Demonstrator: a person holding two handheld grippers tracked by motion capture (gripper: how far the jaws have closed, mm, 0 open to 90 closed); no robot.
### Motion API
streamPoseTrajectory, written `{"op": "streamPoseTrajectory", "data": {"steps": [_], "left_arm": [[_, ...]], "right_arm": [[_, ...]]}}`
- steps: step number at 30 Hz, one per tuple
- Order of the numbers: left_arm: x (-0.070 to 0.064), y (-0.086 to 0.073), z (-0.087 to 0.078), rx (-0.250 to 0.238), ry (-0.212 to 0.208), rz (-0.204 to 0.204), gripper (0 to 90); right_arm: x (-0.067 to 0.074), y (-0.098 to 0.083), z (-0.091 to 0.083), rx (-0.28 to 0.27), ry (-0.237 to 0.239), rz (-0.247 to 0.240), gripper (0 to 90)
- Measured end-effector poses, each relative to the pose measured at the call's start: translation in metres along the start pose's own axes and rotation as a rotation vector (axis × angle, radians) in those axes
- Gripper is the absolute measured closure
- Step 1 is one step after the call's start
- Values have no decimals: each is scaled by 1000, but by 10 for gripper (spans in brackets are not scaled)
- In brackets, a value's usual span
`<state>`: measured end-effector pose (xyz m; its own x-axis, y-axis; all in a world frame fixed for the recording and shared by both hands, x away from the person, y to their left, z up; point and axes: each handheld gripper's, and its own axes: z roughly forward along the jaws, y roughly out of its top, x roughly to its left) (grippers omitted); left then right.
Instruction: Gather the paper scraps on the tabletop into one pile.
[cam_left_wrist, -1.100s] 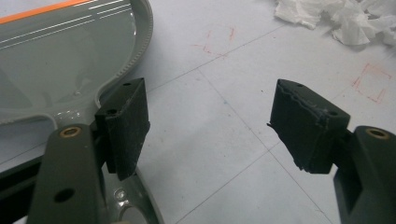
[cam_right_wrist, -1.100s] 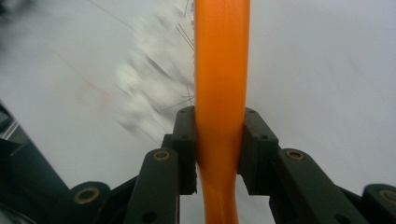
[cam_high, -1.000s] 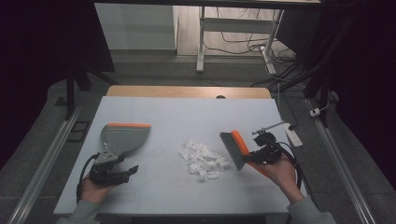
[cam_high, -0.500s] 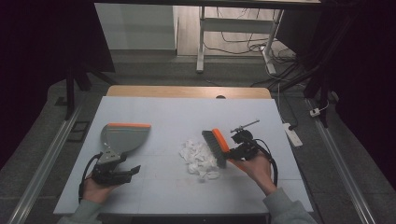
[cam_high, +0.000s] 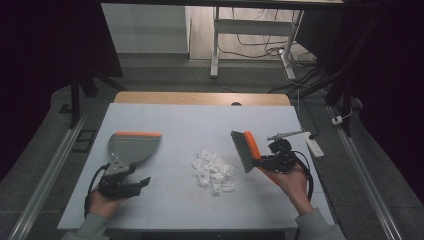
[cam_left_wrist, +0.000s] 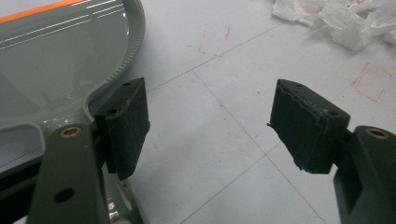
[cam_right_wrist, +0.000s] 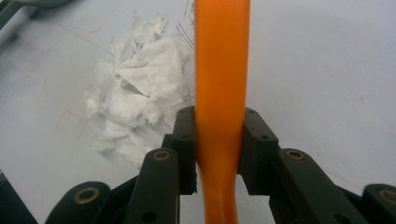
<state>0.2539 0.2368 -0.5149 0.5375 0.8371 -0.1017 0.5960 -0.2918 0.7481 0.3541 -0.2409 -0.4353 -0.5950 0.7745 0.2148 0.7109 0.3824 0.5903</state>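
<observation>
A grey dustpan (cam_high: 132, 147) with an orange front lip lies flat at the table's left. My left gripper (cam_high: 134, 175) rests just behind its handle. In the left gripper view that gripper (cam_left_wrist: 210, 121) is open over bare table, with the dustpan (cam_left_wrist: 56, 60) beside its left jaw. A pile of torn white paper (cam_high: 214, 171) sits mid-table. My right gripper (cam_high: 270, 160) is shut on the orange handle of a hand brush (cam_high: 245, 150), held just right of the pile with its dark bristles facing it. In the right gripper view both pads clamp the handle (cam_right_wrist: 222, 56), with the paper (cam_right_wrist: 135, 93) to its left.
A white power strip (cam_high: 314, 145) lies by the table's right edge. The wooden far edge (cam_high: 200, 98) bounds the light work surface. Metal rails run along the floor on both sides. Faint red marks (cam_left_wrist: 373, 81) are drawn on the tabletop.
The right gripper swept the brush left up against the paper pile, then drew it back to the right. The left gripper and the dustpan stayed put.
</observation>
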Motion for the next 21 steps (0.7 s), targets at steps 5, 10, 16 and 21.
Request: {"op": "streamPoseTrajectory", "data": {"steps": [5,10,16,21], "left_arm": [[-1,0,0,-2,1,0,288],[0,0,0,-2,1,1,288],[-2,0,-2,-14,0,17,288],[-3,1,-3,-21,-1,20,287]], "right_arm": [[-7,-13,-6,-22,15,2,706],[-11,-28,-12,-45,31,-29,706],[-18,-45,-22,-91,20,-59,706],[-27,-61,-30,-133,-10,-76,706]]}}
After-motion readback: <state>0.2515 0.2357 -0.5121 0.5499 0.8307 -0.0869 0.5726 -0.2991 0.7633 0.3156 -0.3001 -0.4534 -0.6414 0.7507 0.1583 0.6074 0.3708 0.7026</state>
